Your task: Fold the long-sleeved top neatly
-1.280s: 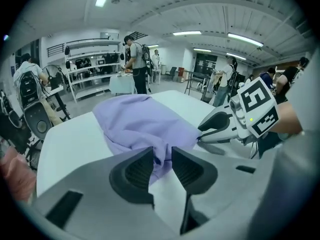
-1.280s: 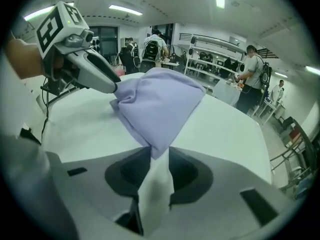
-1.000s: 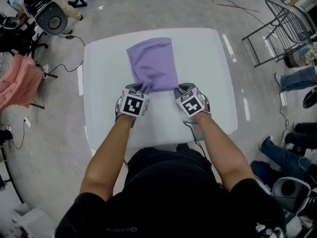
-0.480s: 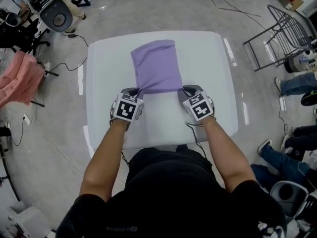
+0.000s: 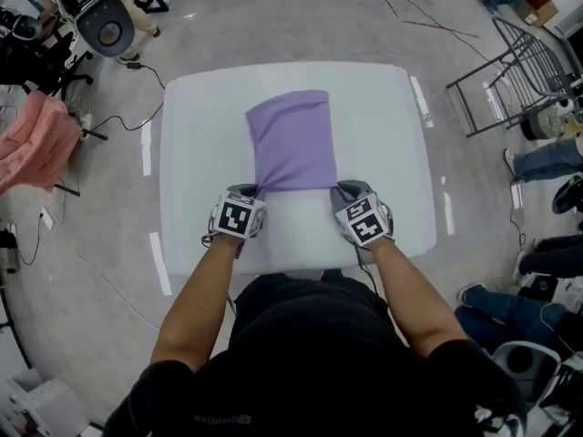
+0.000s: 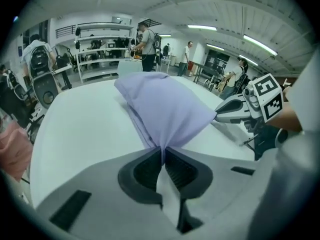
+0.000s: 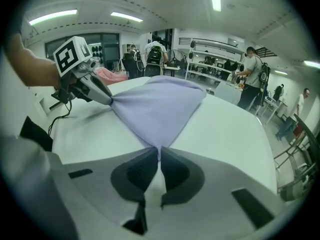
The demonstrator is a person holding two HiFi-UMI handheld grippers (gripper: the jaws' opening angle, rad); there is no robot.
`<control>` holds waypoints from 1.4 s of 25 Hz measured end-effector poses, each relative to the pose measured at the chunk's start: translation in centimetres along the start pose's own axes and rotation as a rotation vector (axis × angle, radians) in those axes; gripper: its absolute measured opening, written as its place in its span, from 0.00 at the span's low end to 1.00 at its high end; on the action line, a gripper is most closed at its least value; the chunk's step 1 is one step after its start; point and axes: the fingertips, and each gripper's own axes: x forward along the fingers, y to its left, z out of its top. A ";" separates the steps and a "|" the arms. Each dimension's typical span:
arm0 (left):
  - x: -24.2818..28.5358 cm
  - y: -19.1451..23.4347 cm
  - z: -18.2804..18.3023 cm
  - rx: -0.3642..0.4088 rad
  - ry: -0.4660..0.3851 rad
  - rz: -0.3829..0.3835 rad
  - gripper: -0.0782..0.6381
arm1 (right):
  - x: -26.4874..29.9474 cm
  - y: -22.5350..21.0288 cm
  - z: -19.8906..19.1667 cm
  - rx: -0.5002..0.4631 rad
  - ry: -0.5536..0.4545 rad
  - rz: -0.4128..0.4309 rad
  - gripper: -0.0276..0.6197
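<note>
A lilac long-sleeved top (image 5: 291,139), folded into a narrow rectangle, lies lengthways on the white table (image 5: 200,135). My left gripper (image 5: 258,193) is shut on its near left corner, and my right gripper (image 5: 334,190) is shut on its near right corner. Both pairs of jaws have just been closing with the cloth between them. In the left gripper view the top (image 6: 160,109) rises taut from the pinch of the left gripper (image 6: 163,151), and the right gripper (image 6: 220,116) holds the other corner. The right gripper view shows the top (image 7: 155,109) drawn into the right gripper (image 7: 160,154), with the left gripper (image 7: 109,102) beyond.
A pink garment (image 5: 36,144) hangs left of the table, with an office chair (image 5: 100,25) and floor cables behind it. A metal rack (image 5: 510,62) and seated people's legs (image 5: 547,162) are on the right. The table's near edge is just under my hands.
Both grippers have drawn back toward the near edge of the table, and the top's near hem has come with them. The cloth now lies straighter.
</note>
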 end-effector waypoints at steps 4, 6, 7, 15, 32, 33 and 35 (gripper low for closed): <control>0.0 -1.4 -1.3 0.031 0.033 -0.010 0.15 | -0.9 0.8 -1.7 -0.010 0.049 0.062 0.08; -0.1 -2.1 -1.8 0.063 0.046 -0.008 0.15 | -1.3 1.4 -2.4 0.019 0.061 0.113 0.08; -0.2 -2.3 -1.7 0.072 0.045 -0.008 0.15 | -1.5 1.4 -2.2 0.033 0.057 0.137 0.10; -3.7 -0.9 -0.3 0.074 0.011 -0.012 0.24 | -4.6 -2.0 1.3 -0.044 0.017 0.296 0.29; -1.1 9.5 14.9 -0.096 -0.245 0.037 0.24 | 5.5 -16.3 14.0 0.251 -0.139 0.203 0.17; -0.5 9.5 15.5 -0.105 -0.236 0.009 0.24 | 6.3 -16.6 14.5 0.296 -0.137 0.248 0.22; 0.6 9.5 16.2 -0.120 -0.203 -0.038 0.24 | 7.5 -16.6 15.1 0.320 -0.109 0.314 0.27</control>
